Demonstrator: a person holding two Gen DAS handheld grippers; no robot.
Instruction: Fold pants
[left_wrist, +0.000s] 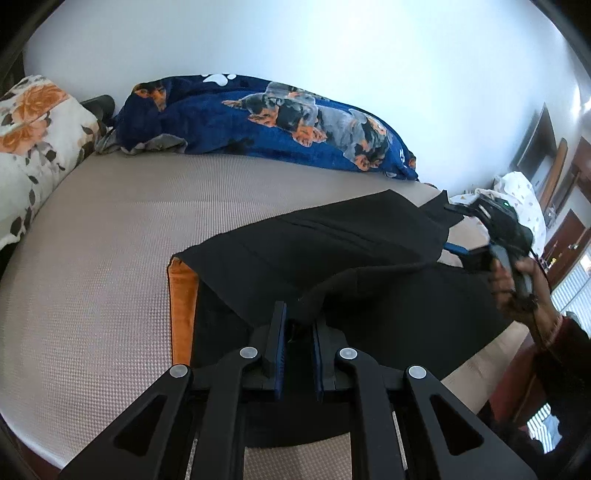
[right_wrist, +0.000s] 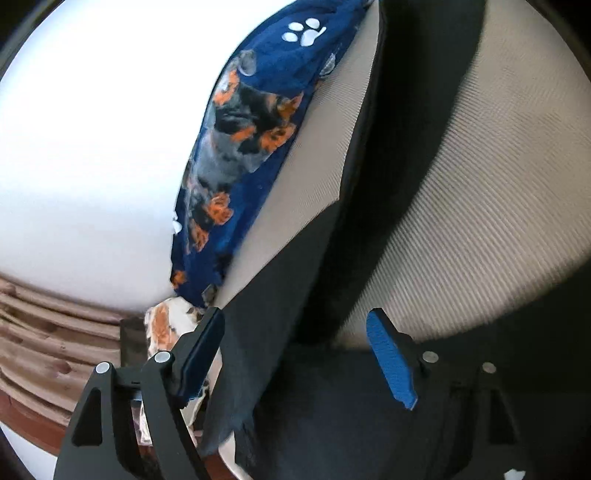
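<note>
Between the left claw's pinched fingers sits black pants cloth; the right claw gapes wide, holding nothing.

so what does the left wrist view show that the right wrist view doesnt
Only the left wrist view: the left gripper shut on a fold of the black pants, an orange cloth under them, the large floral pillow, and the hand holding the right gripper. Only the right wrist view: the right gripper with jaws wide open and brown curtains. Both: pants, blue dog-print blanket, beige mattress, white wall.
</note>
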